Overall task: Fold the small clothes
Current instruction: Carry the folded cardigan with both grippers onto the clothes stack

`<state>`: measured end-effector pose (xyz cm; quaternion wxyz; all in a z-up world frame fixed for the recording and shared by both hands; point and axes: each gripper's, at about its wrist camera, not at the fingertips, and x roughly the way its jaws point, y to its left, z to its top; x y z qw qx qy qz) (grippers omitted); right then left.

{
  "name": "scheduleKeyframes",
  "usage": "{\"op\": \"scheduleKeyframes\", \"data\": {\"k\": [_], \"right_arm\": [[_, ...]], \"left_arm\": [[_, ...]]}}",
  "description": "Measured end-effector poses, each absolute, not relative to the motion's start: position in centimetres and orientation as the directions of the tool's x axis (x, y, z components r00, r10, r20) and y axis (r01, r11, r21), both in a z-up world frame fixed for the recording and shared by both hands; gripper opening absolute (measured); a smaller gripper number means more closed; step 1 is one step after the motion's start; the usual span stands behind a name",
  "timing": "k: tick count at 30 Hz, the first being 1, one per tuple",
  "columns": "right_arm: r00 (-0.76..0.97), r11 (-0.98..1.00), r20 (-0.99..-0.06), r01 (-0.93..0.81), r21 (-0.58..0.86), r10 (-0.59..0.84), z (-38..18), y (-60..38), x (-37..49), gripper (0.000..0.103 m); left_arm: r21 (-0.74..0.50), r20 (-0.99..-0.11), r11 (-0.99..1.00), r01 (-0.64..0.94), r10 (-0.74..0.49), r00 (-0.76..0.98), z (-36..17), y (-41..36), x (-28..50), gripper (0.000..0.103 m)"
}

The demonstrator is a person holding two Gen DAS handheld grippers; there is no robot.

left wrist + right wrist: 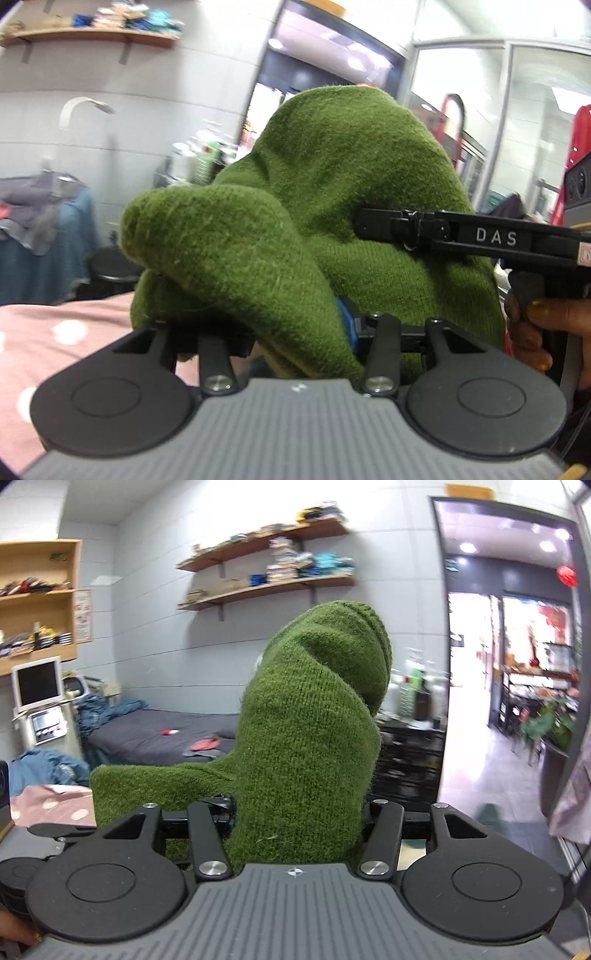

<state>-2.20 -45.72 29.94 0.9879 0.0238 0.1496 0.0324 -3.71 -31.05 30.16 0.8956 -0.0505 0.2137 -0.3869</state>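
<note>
Above pink bedding (44, 332), both grippers (295, 332) (295, 812) hold green sock (303, 206) aloft, clamped.

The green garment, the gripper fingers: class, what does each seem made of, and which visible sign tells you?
Green garment: probably knitted wool or acrylic, matte and fuzzy; knit rows and stray fibres show.
Right gripper fingers: seemingly hard black plastic, smooth, with printed lettering.
</note>
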Motion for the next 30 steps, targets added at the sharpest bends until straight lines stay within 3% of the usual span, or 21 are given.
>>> {"op": "scheduleKeyframes", "data": {"k": [5, 8, 13, 15, 19, 23, 25, 28, 30], "right_arm": [[0.919, 0.992, -0.386, -0.036, 0.123, 0.081, 27.4, -51.5, -0.7, 0.088], [0.878, 0.972, -0.457, -0.034, 0.233, 0.14, 23.9, -54.5, 1.2, 0.089], [0.884, 0.889, -0.41, -0.015, 0.457, 0.226, 19.6, -57.7, 2.4, 0.099], [0.886, 0.897, -0.401, -0.036, 0.441, 0.233, 19.3, -57.2, 2.4, 0.102], [0.896, 0.909, -0.387, -0.042, 0.414, 0.217, 19.3, -56.6, 1.9, 0.103], [0.913, 0.919, -0.373, -0.004, 0.393, 0.164, 19.9, -58.1, 0.8, 0.103], [0.929, 0.935, -0.356, 0.035, 0.352, 0.1, 20.5, -58.9, 0.7, 0.103], [0.939, 0.961, -0.343, 0.082, 0.263, 0.014, 21.4, -58.1, 0.0, 0.103], [0.939, 0.972, -0.337, 0.135, 0.193, -0.063, 22.1, -57.1, -0.8, 0.103]], "left_arm": [[-0.308, -0.445, 0.699, 0.645, -0.705, 0.552, 26.8, -36.3, -2.0, 0.043], [-0.287, -0.437, 0.72, 0.632, -0.686, 0.582, 25.1, -36.9, -2.4, 0.047], [-0.37, -0.422, 0.69, 0.622, -0.721, 0.549, 24.2, -34.9, -1.6, 0.053], [-0.367, -0.421, 0.689, 0.625, -0.722, 0.549, 23.8, -34.5, -0.8, 0.055], [-0.409, -0.429, 0.684, 0.604, -0.728, 0.535, 24.0, -34.3, 0.9, 0.069], [-0.359, -0.435, 0.695, 0.623, -0.715, 0.547, 24.7, -33.5, 0.3, 0.074], [-0.344, -0.435, 0.704, 0.621, -0.706, 0.559, 25.2, -32.7, -0.4, 0.081], [-0.307, -0.395, 0.736, 0.603, -0.675, 0.623, 26.2, -30.6, -2.2, 0.093], [-0.248, -0.33, 0.762, 0.599, -0.647, 0.687, 26.9, -29.0, -3.7, 0.094]]}}
